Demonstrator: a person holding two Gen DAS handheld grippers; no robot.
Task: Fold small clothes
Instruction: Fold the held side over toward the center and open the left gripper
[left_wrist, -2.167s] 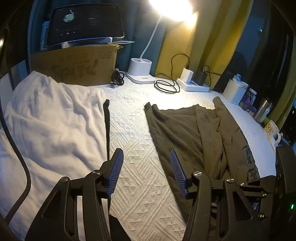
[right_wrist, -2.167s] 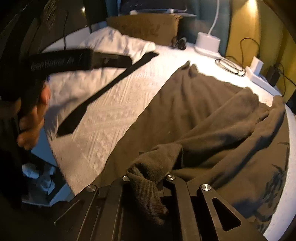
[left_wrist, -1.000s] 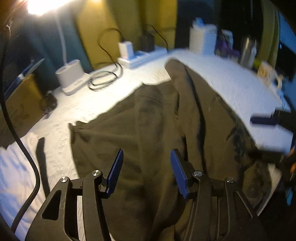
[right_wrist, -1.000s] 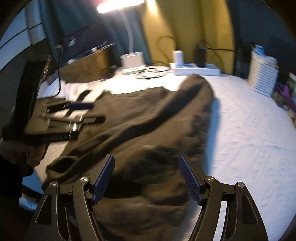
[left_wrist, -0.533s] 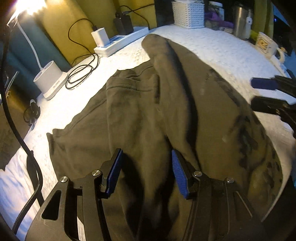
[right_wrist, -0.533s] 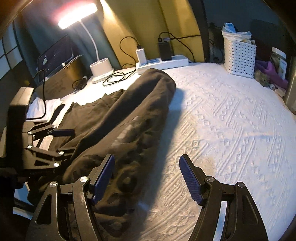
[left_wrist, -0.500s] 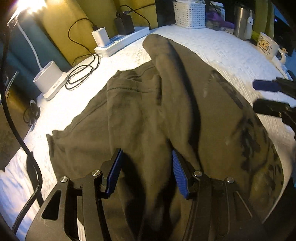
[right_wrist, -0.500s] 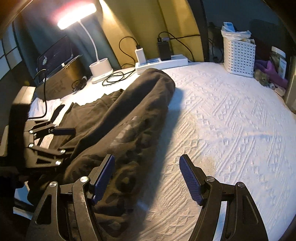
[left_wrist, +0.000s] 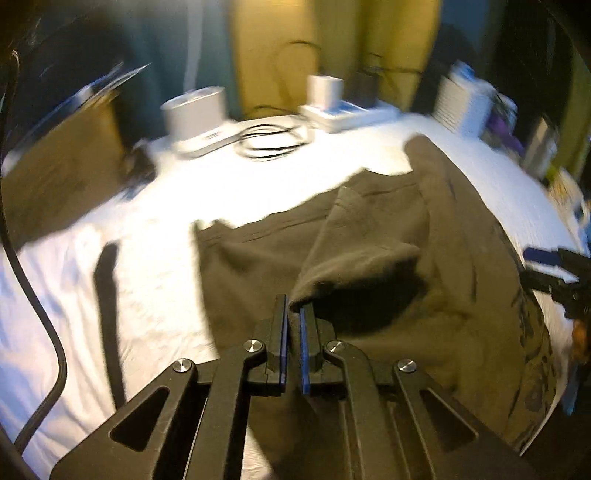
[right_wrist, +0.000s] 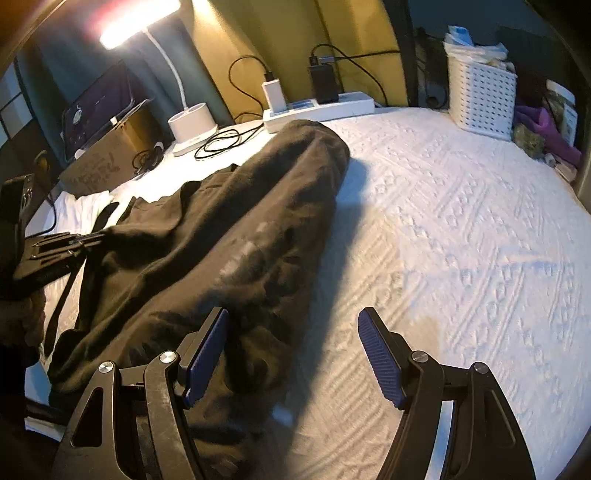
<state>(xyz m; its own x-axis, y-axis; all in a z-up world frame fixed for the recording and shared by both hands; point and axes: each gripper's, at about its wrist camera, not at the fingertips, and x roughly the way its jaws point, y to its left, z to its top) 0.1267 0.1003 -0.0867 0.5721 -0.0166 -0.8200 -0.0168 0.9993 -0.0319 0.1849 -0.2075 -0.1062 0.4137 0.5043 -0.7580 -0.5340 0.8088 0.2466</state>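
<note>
Garment (right_wrist: 229, 236) lies lengthwise on the bedspread (right_wrist: 461, 258), left of its bare stretch in the right wrist view. Behind the garment's far end: power strip (right_wrist: 325, 107), with coiled cable (right_wrist: 221, 142) and lamp base (right_wrist: 192, 123) to its left. Cardboard box (right_wrist: 107, 155) further left. Basket (right_wrist: 480, 96) stands at the far right edge. Left gripper (left_wrist: 293, 332) sits at the garment's near edge, a fold between its jaws; right gripper (right_wrist: 291, 354) is over its right side.

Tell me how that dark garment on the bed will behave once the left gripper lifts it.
The dark garment will probably hang limp: it already tents and sags from the left gripper, which is pinching a fold. It looks thick, so likely somewhat heavy. The textured white bedspread may drag on it rather than let it slide.
</note>
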